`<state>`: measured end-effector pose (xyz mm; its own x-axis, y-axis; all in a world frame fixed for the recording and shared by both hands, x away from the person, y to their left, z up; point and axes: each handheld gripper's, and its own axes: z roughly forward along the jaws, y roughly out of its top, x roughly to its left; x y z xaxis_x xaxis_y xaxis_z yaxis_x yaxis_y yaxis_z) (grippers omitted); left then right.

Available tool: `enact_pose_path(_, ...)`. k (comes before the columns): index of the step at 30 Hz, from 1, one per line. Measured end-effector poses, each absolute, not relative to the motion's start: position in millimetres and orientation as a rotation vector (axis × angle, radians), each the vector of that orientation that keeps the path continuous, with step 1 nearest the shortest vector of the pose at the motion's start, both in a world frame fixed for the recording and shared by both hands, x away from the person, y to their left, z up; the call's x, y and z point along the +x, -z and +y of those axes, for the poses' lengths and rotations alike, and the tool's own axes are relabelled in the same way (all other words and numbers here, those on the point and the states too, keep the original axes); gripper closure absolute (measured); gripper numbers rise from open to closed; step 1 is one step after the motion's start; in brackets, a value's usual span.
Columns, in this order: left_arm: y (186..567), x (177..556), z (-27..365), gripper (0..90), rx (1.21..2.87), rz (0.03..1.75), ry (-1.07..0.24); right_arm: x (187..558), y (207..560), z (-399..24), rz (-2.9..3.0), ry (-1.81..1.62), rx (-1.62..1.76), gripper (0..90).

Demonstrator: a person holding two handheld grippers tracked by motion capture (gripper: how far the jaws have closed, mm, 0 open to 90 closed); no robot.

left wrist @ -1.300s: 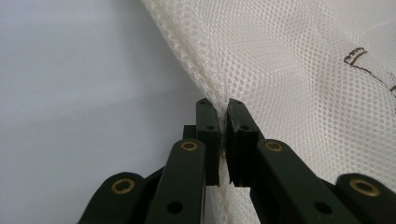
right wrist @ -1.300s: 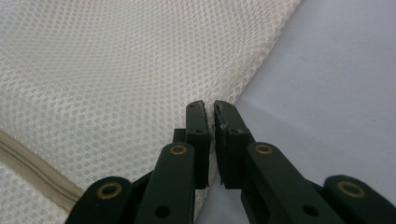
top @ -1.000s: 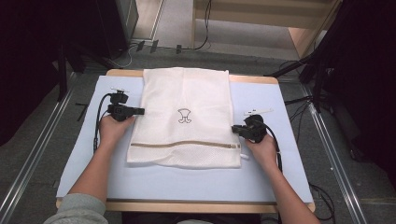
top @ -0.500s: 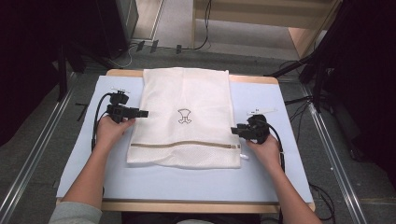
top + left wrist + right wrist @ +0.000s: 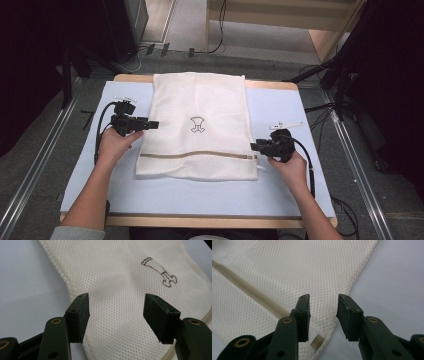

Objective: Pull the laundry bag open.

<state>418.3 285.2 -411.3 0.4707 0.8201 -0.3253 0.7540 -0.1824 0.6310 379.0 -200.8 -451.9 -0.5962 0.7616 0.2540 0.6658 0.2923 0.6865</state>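
Currently, a white mesh laundry bag [image 5: 199, 127] lies flat at the centre of the high view on a pale blue mat [image 5: 295, 110] that covers the table [image 5: 200, 220]; its tan zipper band [image 5: 197, 155] runs across the lower part, and a small dark outline emblem [image 5: 198, 125] sits near the middle. The left gripper [image 5: 153, 125] is at the bag's left edge, left of centre in the high view, and its jaws have just been opening; in the left gripper view [image 5: 116, 315] they stand wide apart over the mesh, pads clear of the fabric, with the bag's seamed edge [image 5: 66, 282] running from upper left down between them and the emblem at upper right. The right gripper [image 5: 254, 146] is at the bag's lower right corner in the high view, and its jaws have just been closing slightly; in the right gripper view [image 5: 323, 315] they stand narrowly apart above the bag's edge, gripping nothing, with the zipper end [image 5: 317, 341] at bottom centre.
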Motion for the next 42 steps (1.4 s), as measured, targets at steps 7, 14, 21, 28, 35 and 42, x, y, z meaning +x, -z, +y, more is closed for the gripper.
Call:
enact_pose_path(7, 409, 415, 271, 39.0, 1.969, 1.245, -0.081, 371, 456, -199, 2.514, -1.12, 1.312, 88.3)
enact_pose_path(14, 407, 413, 259, 39.2, 1.985, 1.208, -0.085, 376, 466, -199, 2.554, -1.127, 1.348, 90.0)
enact_pose_path(21, 402, 409, 241, 40.1, 2.003, 1.141, -0.08, 373, 466, -192, 2.591, -1.134, 1.318, 90.0)
enact_pose_path(28, 400, 405, 225, 40.3, 2.038, 1.087, -0.072, 369, 461, -183, 2.594, -1.136, 1.263, 90.0)
enact_pose_path(35, 394, 398, 204, 40.6, 2.058, 1.01, -0.039, 366, 455, -187, 2.547, -1.179, 1.276, 86.5)
enact_pose_path(42, 397, 394, 180, 40.7, 2.103, 0.964, -0.003, 365, 455, -193, 2.547, -1.152, 1.272, 90.0)
